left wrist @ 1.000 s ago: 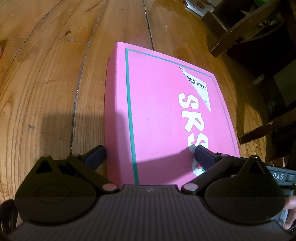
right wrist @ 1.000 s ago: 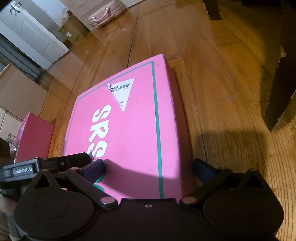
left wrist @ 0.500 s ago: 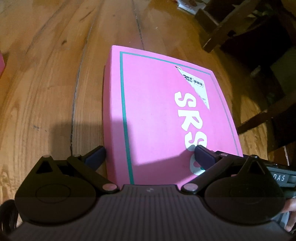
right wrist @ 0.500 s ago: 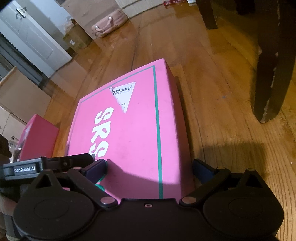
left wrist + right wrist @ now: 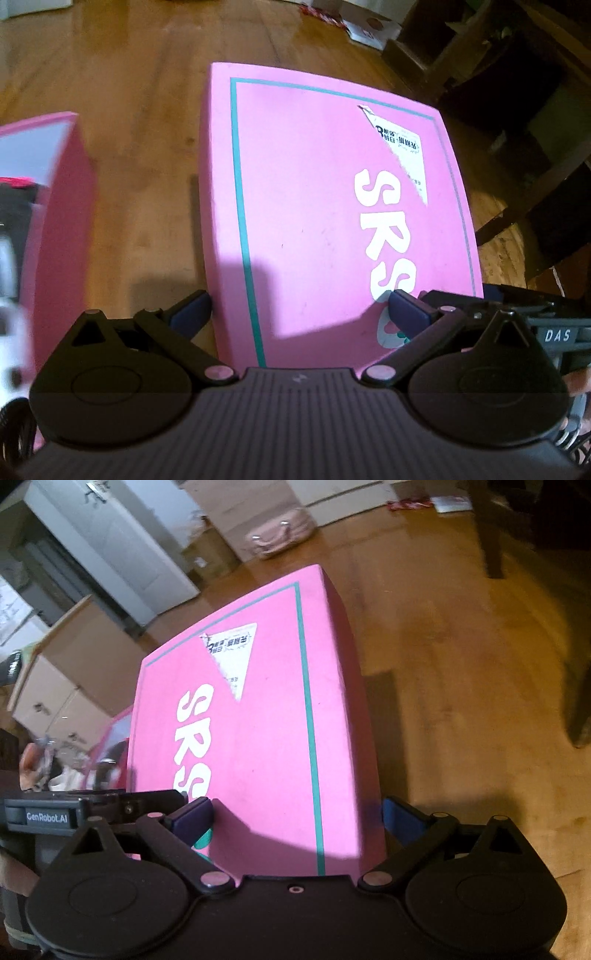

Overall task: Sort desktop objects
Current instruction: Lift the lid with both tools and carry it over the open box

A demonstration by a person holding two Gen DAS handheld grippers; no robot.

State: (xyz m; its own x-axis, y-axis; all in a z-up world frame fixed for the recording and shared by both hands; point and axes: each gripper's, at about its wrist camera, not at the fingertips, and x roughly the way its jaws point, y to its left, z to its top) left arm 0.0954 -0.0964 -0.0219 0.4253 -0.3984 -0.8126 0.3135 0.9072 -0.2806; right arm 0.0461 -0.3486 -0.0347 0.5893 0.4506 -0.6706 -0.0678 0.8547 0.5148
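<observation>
A flat pink lid (image 5: 314,203) with a teal border, white "SRS" lettering and a torn white sticker hangs above the wooden floor, carried by both grippers. My left gripper (image 5: 299,312) holds its near left corner, one finger against the side wall and the other on the top face. My right gripper (image 5: 295,818) holds the near right corner of the lid (image 5: 258,720) the same way. An open pink box (image 5: 62,221) with dark and white contents sits lower on the left; the box (image 5: 110,746) also peeks out past the lid's left edge.
Dark wooden furniture legs (image 5: 517,92) stand to the right of the lid, and a chair leg (image 5: 491,535) rises at the back right. Cardboard boxes (image 5: 74,657), a white door (image 5: 110,542) and a pink bag (image 5: 280,539) lie beyond. Papers (image 5: 369,26) litter the far floor.
The lid has risen off the floor in both grippers and moved left. The open pink box has come into the left wrist view.
</observation>
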